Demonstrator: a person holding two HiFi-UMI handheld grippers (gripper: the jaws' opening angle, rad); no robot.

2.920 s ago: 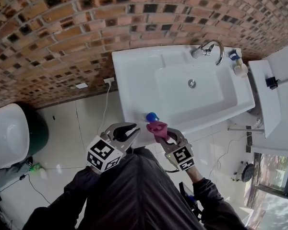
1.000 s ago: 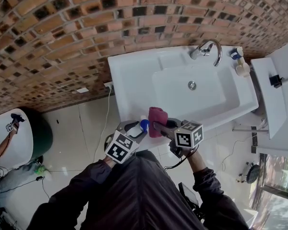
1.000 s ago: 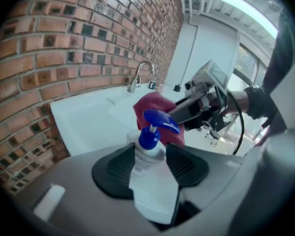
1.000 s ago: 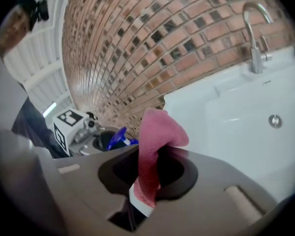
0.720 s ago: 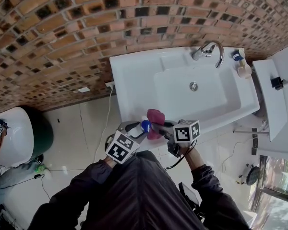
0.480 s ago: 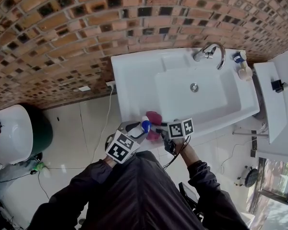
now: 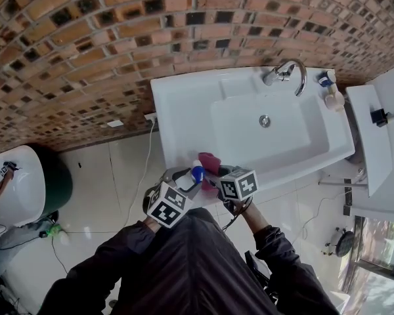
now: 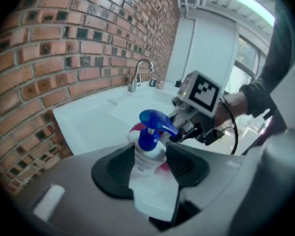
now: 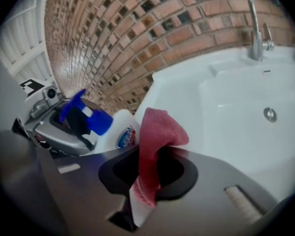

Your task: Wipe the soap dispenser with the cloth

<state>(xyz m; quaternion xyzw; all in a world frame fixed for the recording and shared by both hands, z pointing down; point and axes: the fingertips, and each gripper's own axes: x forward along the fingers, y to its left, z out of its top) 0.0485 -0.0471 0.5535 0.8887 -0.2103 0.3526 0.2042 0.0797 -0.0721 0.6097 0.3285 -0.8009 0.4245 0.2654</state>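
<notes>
Soap dispenser (image 7: 196,173): white plastic bottle with a blue pump head. It is being held upright by its body in the left gripper (image 8: 148,163), whose jaws are standing fairly wide with both pads pressing on the bottle's sides. It is being kept at the near left edge of the sink (image 7: 177,110), on the person's side of the basin.

Handling, as judged: it is being taken for light and fairly stiff, with thin walls that may give under a hard squeeze. The smooth plastic is being reckoned slippery, more so if soapy. The low hold on the body is being judged sound. The pump neck is being judged the weak spot.

Cloth (image 7: 209,161): red, soft and limp. It is being pinched in the closed jaws of the right gripper (image 9: 148,168), and a folded lobe is being presented just beside the bottle's shoulder. Contact cannot be told.

Room: the basin is lying open ahead and the faucet (image 7: 287,69) is well apart. The two grippers are being crowded close together, so short strokes are being judged best, with the sink rim being minded.
</notes>
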